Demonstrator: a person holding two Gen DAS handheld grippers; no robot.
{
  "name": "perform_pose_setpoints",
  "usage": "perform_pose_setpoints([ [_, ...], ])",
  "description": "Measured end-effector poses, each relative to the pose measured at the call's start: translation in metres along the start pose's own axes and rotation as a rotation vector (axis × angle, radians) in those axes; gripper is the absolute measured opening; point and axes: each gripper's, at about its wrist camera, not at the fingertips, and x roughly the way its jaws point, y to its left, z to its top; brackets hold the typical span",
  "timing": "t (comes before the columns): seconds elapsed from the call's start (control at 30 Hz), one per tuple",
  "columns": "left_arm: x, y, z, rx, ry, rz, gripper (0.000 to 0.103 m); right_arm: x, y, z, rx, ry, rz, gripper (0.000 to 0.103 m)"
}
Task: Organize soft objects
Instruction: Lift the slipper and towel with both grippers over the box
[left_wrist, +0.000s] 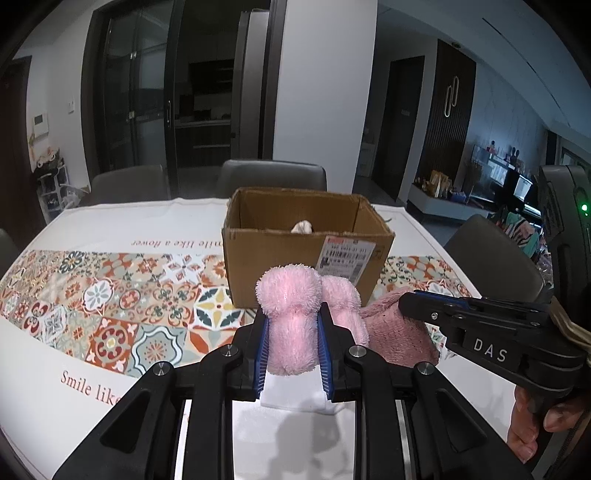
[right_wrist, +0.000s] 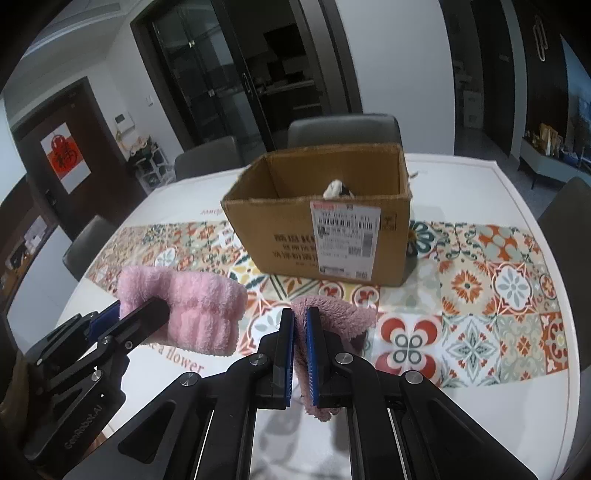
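Observation:
My left gripper (left_wrist: 293, 317) is shut on a light pink fluffy towel (left_wrist: 291, 314), folded into a plump roll and held above the table. In the right wrist view the same towel (right_wrist: 192, 306) hangs at the left in the left gripper (right_wrist: 136, 310). My right gripper (right_wrist: 300, 317) is shut on a darker, dusty pink cloth (right_wrist: 340, 314) that drapes over its right finger. From the left wrist view this cloth (left_wrist: 399, 336) hangs beside the towel, under the right gripper (left_wrist: 406, 306). An open cardboard box (left_wrist: 306, 251) (right_wrist: 325, 229) stands just beyond both, with a white soft thing (left_wrist: 302, 226) (right_wrist: 334, 189) inside.
A tablecloth (right_wrist: 480, 295) with a tiled flower pattern covers the white table. Grey chairs (left_wrist: 271, 177) stand along the far side and another chair (left_wrist: 495, 251) at the right edge. A person's hand (left_wrist: 532, 428) grips the right gripper's handle.

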Motion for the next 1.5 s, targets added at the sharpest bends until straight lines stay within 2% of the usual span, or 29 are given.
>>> perform_pose_setpoints([
  [0.3, -0.009, 0.006, 0.018, 0.019, -0.065, 0.003, 0.024, -0.012, 0.009, 0.016, -0.001, -0.062, -0.009, 0.008],
  [1.03, -0.022, 0.024, 0.079, 0.056, -0.239, -0.013, 0.024, -0.052, 0.035, 0.066, -0.011, -0.292, -0.053, 0.008],
  [1.5, -0.01, 0.028, 0.11, 0.075, -0.283, -0.023, 0.024, -0.062, 0.042, 0.099, -0.026, -0.39, -0.068, 0.008],
])
